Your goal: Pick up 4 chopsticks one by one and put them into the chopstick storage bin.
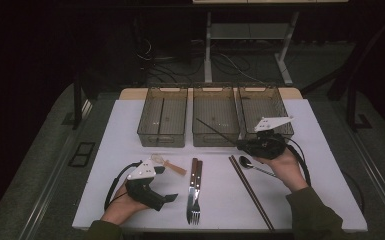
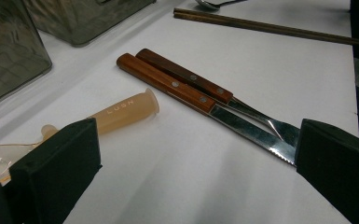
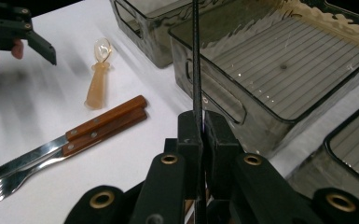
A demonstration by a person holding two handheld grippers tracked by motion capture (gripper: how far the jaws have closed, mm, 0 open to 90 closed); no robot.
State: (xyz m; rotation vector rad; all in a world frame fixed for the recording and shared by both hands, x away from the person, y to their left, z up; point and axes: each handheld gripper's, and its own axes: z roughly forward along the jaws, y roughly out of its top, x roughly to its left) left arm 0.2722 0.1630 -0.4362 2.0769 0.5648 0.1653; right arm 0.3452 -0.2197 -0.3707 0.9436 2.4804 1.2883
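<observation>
Dim high view, dark surroundings; perhaps slight blur near left gripper view's edges

Polished metal blades gleam on the knife (image 2: 242, 130) and fork (image 2: 261, 116), their glossy reddish wooden handles riveted, lying on the matt white table (image 1: 310, 200). Just beside the handles rests a small spoon (image 2: 121, 112) of translucent, frosted orange plastic. Beyond the knife stand three smoky, see-through plastic bins (image 1: 215, 122) with ribbed floors; the right gripper (image 3: 200, 135) clamps a thin, matt black chopstick (image 3: 196, 60) between its black pads.
</observation>
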